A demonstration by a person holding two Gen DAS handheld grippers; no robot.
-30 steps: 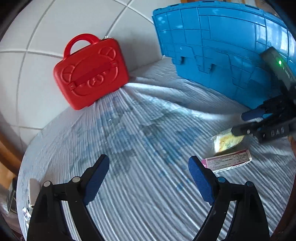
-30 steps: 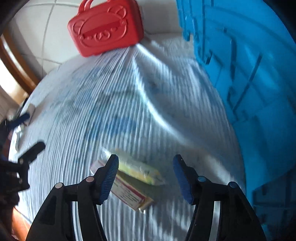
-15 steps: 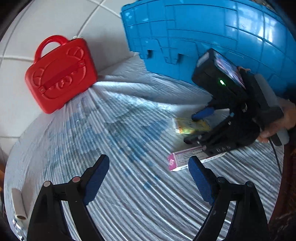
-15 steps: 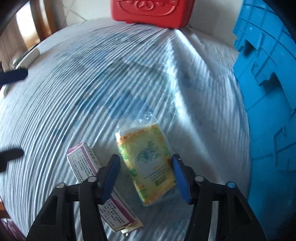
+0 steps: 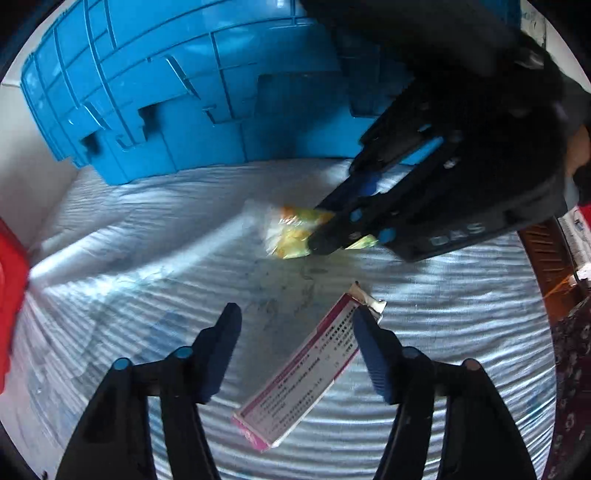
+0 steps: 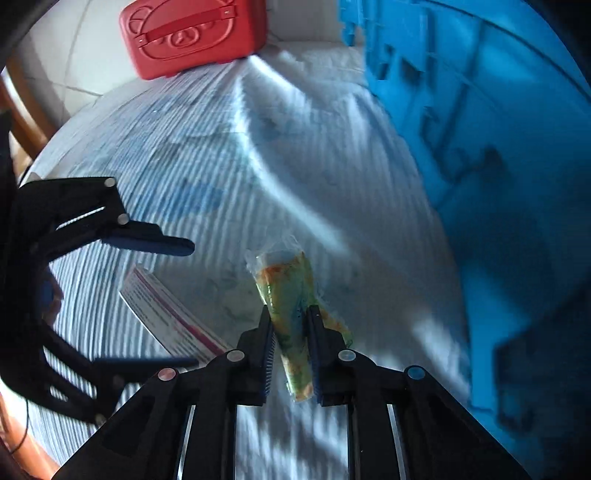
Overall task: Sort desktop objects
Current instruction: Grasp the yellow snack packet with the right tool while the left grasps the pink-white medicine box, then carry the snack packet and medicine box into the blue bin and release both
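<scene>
A yellow-green plastic packet point(image 6: 290, 291) is pinched between the pads of my right gripper point(image 6: 289, 314), which is shut on it and holds it edge-up just over the cloth. The left wrist view shows the same packet point(image 5: 291, 236) at the tips of the right gripper point(image 5: 328, 229). A pink-and-white carton point(image 5: 306, 373) lies flat on the cloth between the fingers of my left gripper point(image 5: 295, 328). Its jaws are closing. The right finger is at the carton's torn end and the left finger stands apart from it. From the right wrist, the left gripper point(image 6: 184, 302) straddles the carton point(image 6: 166, 314).
A big blue plastic crate point(image 5: 184, 92) stands along the far side, close to the right gripper point(image 6: 480, 147). A red bear-face case point(image 6: 195, 33) leans on the tiled wall. The striped white-blue cloth point(image 5: 147, 258) covers the table. A wooden edge point(image 5: 546, 258) shows at right.
The right gripper closed on the packet and tipped it onto its edge. The left gripper swung down over the carton, rolled, and its jaws narrowed.
</scene>
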